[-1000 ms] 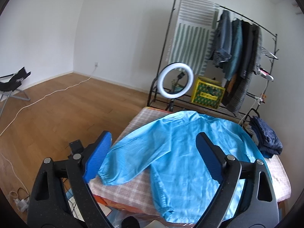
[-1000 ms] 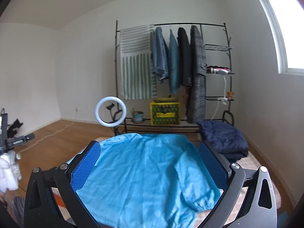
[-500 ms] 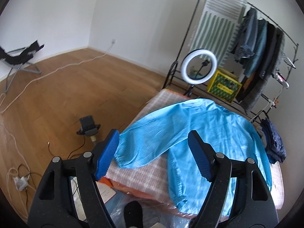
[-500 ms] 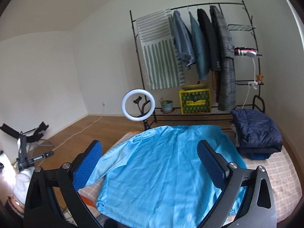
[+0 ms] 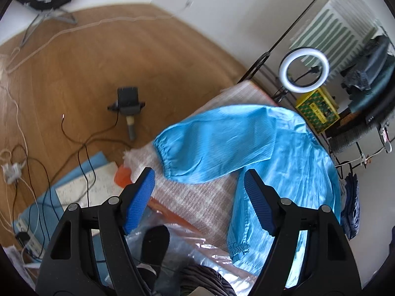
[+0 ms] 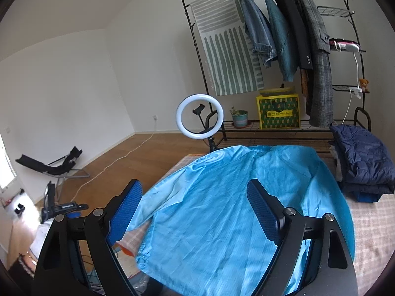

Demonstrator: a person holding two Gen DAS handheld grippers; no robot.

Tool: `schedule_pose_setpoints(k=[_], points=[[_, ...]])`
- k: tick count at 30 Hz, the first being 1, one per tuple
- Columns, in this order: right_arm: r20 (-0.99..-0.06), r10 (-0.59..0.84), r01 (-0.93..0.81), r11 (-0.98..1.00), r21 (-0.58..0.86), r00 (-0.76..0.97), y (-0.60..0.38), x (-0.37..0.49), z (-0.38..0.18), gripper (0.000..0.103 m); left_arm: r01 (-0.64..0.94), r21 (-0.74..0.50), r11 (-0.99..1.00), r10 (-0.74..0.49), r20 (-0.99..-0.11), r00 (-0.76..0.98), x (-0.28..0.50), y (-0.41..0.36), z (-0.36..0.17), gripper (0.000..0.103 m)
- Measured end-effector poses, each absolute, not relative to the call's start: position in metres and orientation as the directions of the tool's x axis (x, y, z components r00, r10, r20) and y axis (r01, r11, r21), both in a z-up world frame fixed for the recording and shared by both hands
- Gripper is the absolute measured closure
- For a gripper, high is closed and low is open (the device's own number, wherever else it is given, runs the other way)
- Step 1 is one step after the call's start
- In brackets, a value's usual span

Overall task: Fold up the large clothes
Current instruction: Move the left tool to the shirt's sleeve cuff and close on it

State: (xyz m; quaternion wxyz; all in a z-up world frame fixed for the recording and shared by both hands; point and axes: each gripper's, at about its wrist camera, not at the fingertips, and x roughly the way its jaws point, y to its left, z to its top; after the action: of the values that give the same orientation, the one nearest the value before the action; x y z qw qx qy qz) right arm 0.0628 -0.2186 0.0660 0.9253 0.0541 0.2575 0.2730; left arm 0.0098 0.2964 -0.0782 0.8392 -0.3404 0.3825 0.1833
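jacket (image 6: 234, 197) on bed (image 6: 370, 222), rack (image 6: 271, 49) behind

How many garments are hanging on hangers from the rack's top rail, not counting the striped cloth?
4, side by side right of the striped cloth: denim jacket, teal sweater, black blazer, grey plaid coat. More may hide between.

Bright blue jacket (image 6: 222, 209) on a pink-and-white checked cover (image 5: 205, 197).

Black gripper (image 5: 198, 193) frames, blue ribbed pads (image 5: 139, 198), seemingly silver screws.
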Motion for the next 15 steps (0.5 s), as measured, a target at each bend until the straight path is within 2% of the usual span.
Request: schedule_pose_setpoints(k=[6, 9, 15], points=[[-0.519, 0.518, -0.457, 0.853, 0.253, 0.679, -0.211, 0.081, 0.033, 0.019, -0.619, -0.412, 0.668, 0.008, -0.829, 0.560, 0.051, 0.313, -0.118, 0.026], [-0.572, 0.505, -0.441, 0.859, 0.261, 0.646, -0.203, 0.093, 0.012, 0.026, -0.637, -0.404, 0.656, -0.008, -0.848, 0.529, 0.067, 0.320, -0.146, 0.026], [-0.654, 0.486, -0.437, 0.863, 0.254, 0.579, -0.173, 0.108, -0.025, 0.031, -0.664, -0.406, 0.628, -0.041, -0.869, 0.493, 0.093, 0.348, -0.198, 0.026]])
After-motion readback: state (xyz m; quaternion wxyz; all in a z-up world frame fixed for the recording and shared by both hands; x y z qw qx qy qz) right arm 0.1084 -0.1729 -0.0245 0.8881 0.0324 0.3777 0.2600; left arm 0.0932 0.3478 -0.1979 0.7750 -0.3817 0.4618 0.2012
